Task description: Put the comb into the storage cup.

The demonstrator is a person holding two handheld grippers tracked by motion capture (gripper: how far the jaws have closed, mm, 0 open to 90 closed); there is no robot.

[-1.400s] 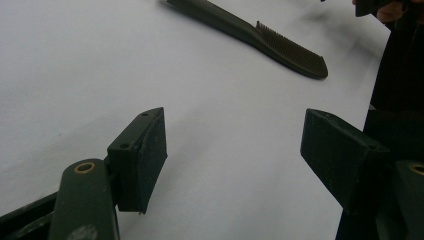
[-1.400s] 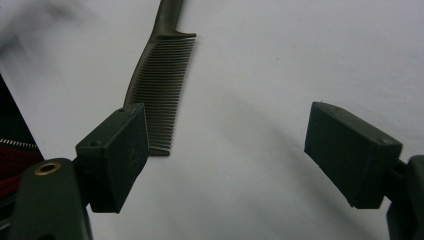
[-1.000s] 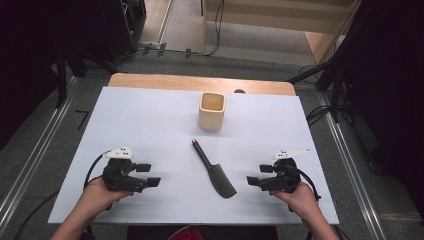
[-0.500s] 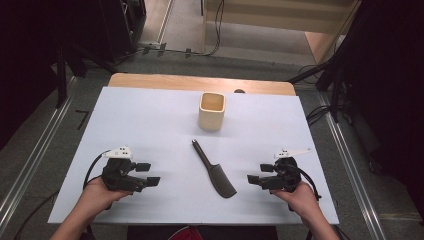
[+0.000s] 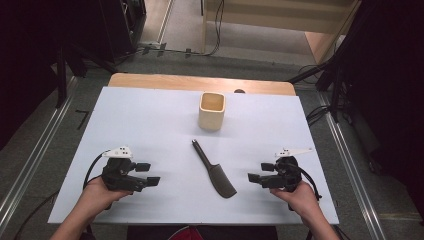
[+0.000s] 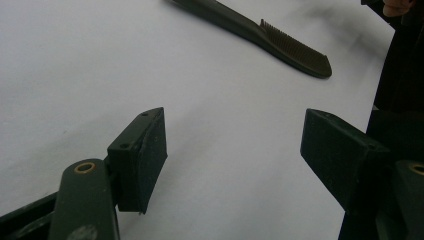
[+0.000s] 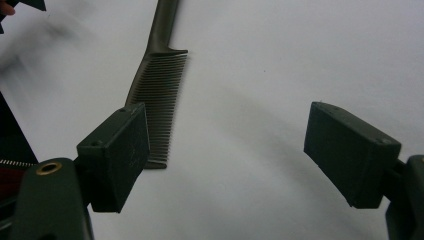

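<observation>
Left gripper: you hold it low at the left of the white surface, its jaws wide apart and empty. It points toward the middle, well apart from the comb.
Left gripper view: between the two black pads you see only bare surface. The comb lies farther ahead, its teeth facing up in the frame.
Comb: it lies flat in the middle of the surface, between your two grippers. The thin handle points to the cup and the wide toothed end points to your side.
Cup: it stands upright behind the comb, near the far edge and apart from the handle tip. It looks empty, but I cannot see its bottom.
Right gripper: you hold it low at the right, jaws also wide open and empty. It is near the toothed end of the comb.
Right gripper view: the comb runs beside the left pad, not between the pads.
Risk, grasp: the comb is thin and flat, so I think the jaws can slide over it or push it away if you close too high.
Risk, teeth: gripping on the teeth may bend them or let the comb turn; the handle seems safer.
Risk, cup: the cup looks light, so a long comb entering tilted may tip it.
</observation>
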